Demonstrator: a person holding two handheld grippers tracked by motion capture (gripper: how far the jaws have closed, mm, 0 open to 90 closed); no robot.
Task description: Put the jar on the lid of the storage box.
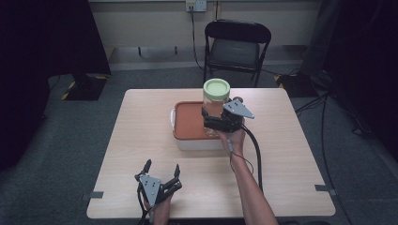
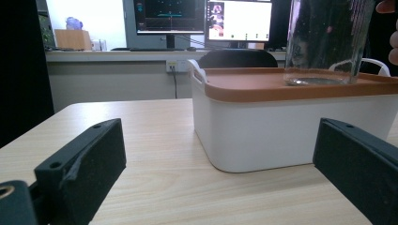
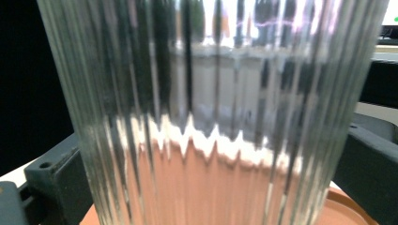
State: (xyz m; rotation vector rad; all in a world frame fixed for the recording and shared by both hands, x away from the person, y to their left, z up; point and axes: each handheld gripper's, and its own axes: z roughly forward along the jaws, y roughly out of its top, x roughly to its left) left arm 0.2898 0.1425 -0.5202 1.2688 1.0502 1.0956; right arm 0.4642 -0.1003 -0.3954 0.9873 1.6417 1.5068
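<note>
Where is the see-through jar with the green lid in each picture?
High view: the jar stands mid-table on the orange lid of the white box, with the right gripper around it.
Left gripper view: top right, its glass bottom on the lid.
Right gripper view: ribbed glass right up close between the jaws.
Shared landmark: the orange lid.

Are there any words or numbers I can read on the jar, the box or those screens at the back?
None can be read.
Jar: ribbed clear glass, green lid, no label.
Box: plain white, orange lid, no print.
Screens: there are marks on them, but too small and blurred to read.
</note>
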